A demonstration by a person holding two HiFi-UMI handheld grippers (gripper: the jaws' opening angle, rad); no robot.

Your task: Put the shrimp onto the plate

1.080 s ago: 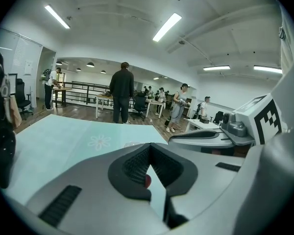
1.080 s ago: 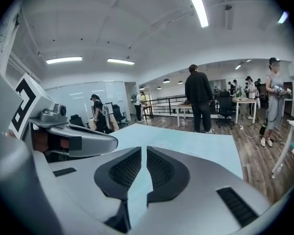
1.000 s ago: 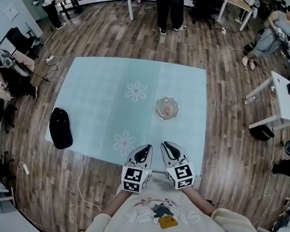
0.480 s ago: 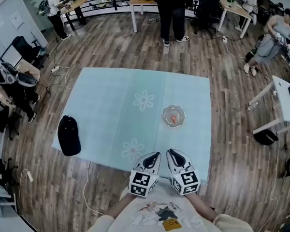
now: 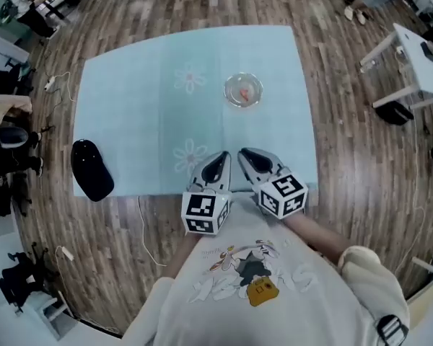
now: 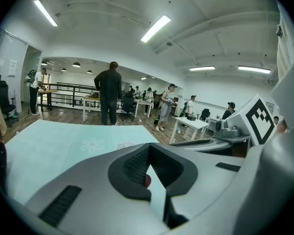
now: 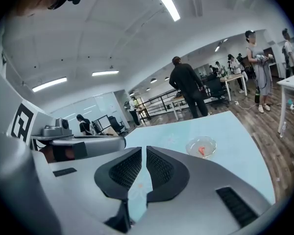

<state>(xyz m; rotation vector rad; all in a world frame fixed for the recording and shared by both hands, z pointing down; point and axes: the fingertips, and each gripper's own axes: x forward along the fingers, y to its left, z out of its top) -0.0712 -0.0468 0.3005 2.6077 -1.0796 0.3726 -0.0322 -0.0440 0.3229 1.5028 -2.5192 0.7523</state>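
Observation:
A clear glass plate (image 5: 243,91) stands on the light blue tablecloth (image 5: 130,92), right of the middle. An orange-pink shrimp (image 5: 244,94) lies in it. The right gripper view shows the same plate (image 7: 201,147) and shrimp (image 7: 201,151) ahead and to the right. My left gripper (image 5: 215,166) and right gripper (image 5: 251,158) hover side by side over the table's near edge, well short of the plate. Both are shut, with nothing held. The left gripper's (image 6: 148,150) pads meet at the tips. Only a thin slit shows in the right gripper (image 7: 145,151).
A black cap (image 5: 92,170) lies at the table's left front corner. A white side table (image 5: 418,63) stands to the right on the wood floor. Cables (image 5: 148,229) trail on the floor near the front edge. People stand beyond the far side (image 7: 188,89).
The head view has tipped down and the table now sits higher in it. Both grippers stay shut, side by side at the near edge. The shrimp still lies in the plate.

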